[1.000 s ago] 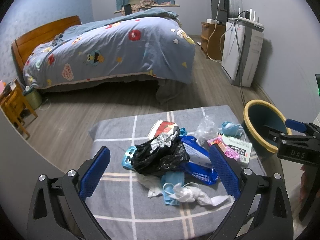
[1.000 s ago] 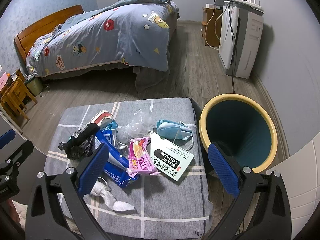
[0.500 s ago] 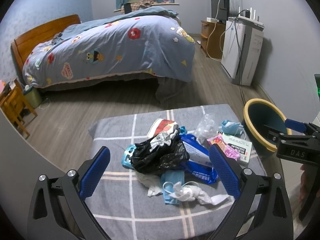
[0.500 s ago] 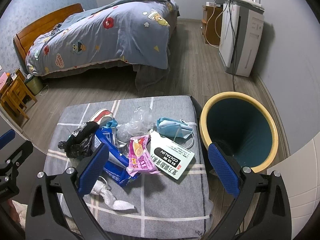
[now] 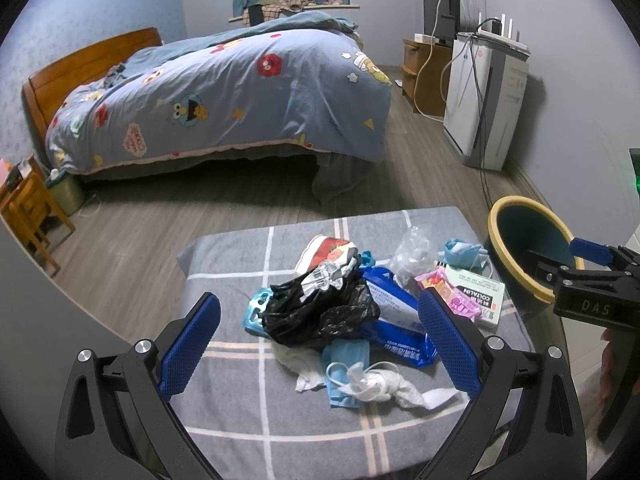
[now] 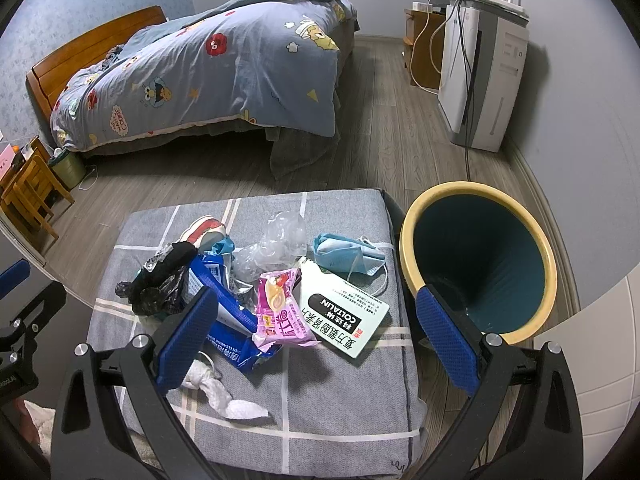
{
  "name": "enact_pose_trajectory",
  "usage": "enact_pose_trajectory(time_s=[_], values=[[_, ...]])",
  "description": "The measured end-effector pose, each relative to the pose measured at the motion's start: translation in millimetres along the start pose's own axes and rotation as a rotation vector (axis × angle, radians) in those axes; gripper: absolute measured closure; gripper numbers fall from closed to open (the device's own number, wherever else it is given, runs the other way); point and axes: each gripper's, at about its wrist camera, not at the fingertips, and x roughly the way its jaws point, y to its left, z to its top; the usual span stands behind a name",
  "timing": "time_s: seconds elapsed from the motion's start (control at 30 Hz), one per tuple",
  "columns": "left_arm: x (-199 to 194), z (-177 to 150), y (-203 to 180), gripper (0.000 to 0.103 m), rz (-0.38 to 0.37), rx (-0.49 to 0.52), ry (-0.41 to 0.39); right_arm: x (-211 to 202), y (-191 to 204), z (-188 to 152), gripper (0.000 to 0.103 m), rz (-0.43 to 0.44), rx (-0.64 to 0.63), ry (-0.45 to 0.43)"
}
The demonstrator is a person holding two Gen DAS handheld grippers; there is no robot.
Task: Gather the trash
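Note:
A heap of trash lies on a grey checked cushion (image 5: 248, 412): a black plastic bag (image 5: 320, 312), a blue wipes pack (image 5: 400, 320), a pink snack wrapper (image 6: 280, 312), a white-green leaflet pack (image 6: 344, 312), a blue face mask (image 6: 344, 252), clear plastic (image 6: 276, 248) and crumpled white tissue (image 5: 384, 388). A teal bin with a yellow rim (image 6: 480, 264) stands right of the cushion. My left gripper (image 5: 320, 344) hovers open over the near side of the heap, holding nothing. My right gripper (image 6: 316, 340) is open above the cushion's right part, beside the bin.
A bed with a blue cartoon quilt (image 5: 224, 96) fills the far side of the room. A white appliance with cables (image 5: 484, 104) and a wooden cabinet (image 5: 424, 76) stand along the right wall. A small wooden stool (image 5: 28, 216) is at the left. Wood floor lies between.
Both views have shifted only slightly; the trash heap and bin stay where they were, and both grippers remain open.

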Motion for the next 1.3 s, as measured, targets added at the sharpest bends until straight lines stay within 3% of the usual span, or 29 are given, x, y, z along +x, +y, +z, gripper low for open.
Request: enact_pose_trajectory(time_s=[1.03,1.3], values=[[1,2,0,0.005,0.001,-0.001,0.005,0,-1,1,0.006,-0.001,0.004,0.005],[7,-5,15,0.005,0.012,-0.031,-0.032,3,-36,3,0.006,-0.044,0.176,-0.01]])
